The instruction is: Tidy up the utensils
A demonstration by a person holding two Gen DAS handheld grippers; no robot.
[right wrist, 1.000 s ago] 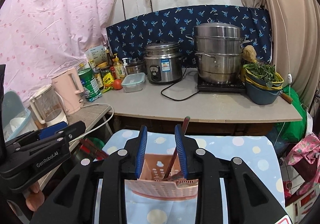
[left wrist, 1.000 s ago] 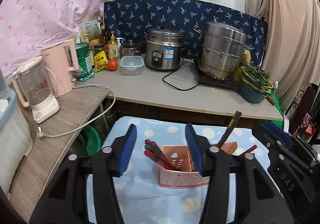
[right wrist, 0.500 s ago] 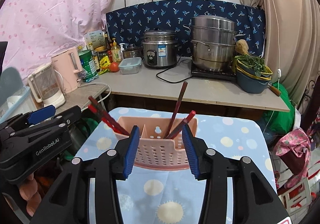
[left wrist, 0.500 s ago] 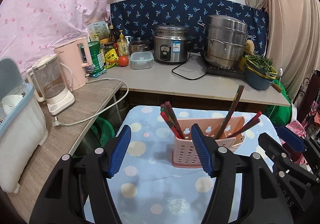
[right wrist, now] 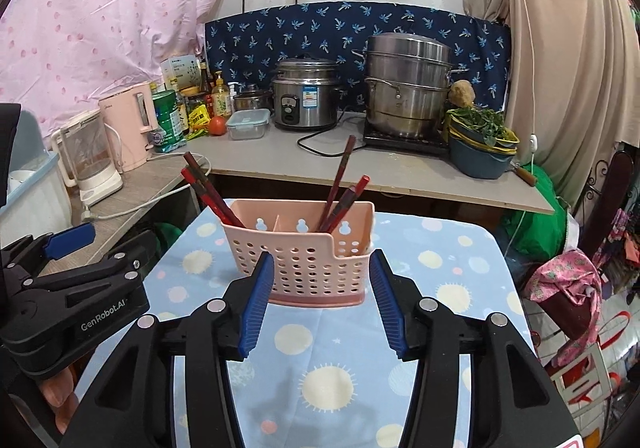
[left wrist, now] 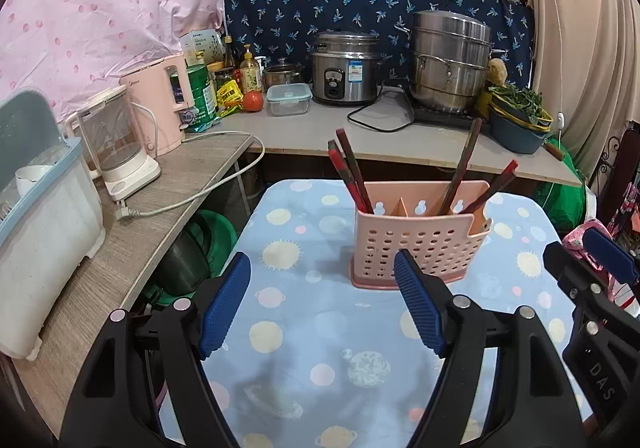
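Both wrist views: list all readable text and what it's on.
"GenRobot.AI": side of the left gripper, seen from the right wrist.
"DAS": body of the right gripper, seen from the left wrist; the rest is cut off.
Pink kettle logo: too blurred.
Rice cooker sticker, green bottle, white box: print too small to read.

You have one pink caddy [right wrist: 304, 264] with three compartments. It holds six chopsticks in two bunches: three [right wrist: 208, 189] at its ten o'clock corner and three [right wrist: 340, 175] at one o'clock, though the left bunch overlaps and is hard to count. On the counters from nine to one o'clock: one clear kettle [right wrist: 88, 155], one pink kettle [right wrist: 128, 127], one tomato [right wrist: 217, 125], one lidded box [right wrist: 248, 123], one rice cooker [right wrist: 306, 97], one steamer [right wrist: 406, 83].
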